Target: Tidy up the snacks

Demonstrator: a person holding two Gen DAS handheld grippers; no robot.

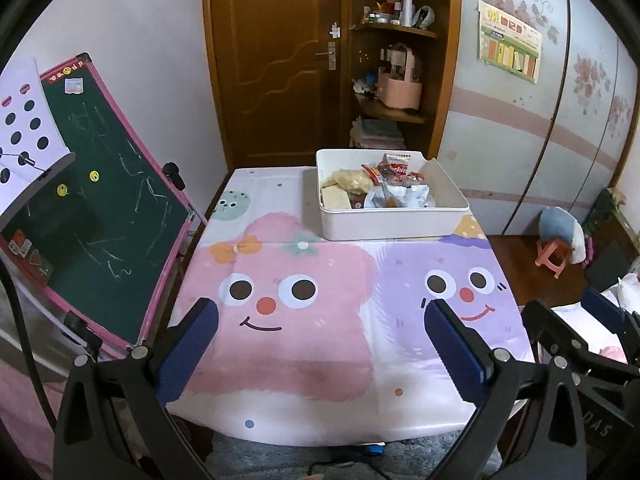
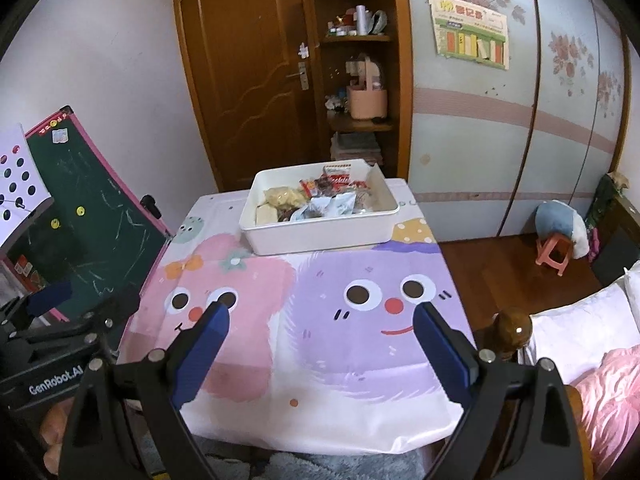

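The right tool (image 2: 322,322) hangs over the near part of the table (image 2: 280,420), its blue pads (image 2: 204,356) spread wide with nothing between them. At the far end sits a white bin (image 2: 320,236) filled with snack packets (image 2: 320,200). The left tool (image 2: 52,300) shows at the left edge, beside a green chalkboard (image 2: 100,236).
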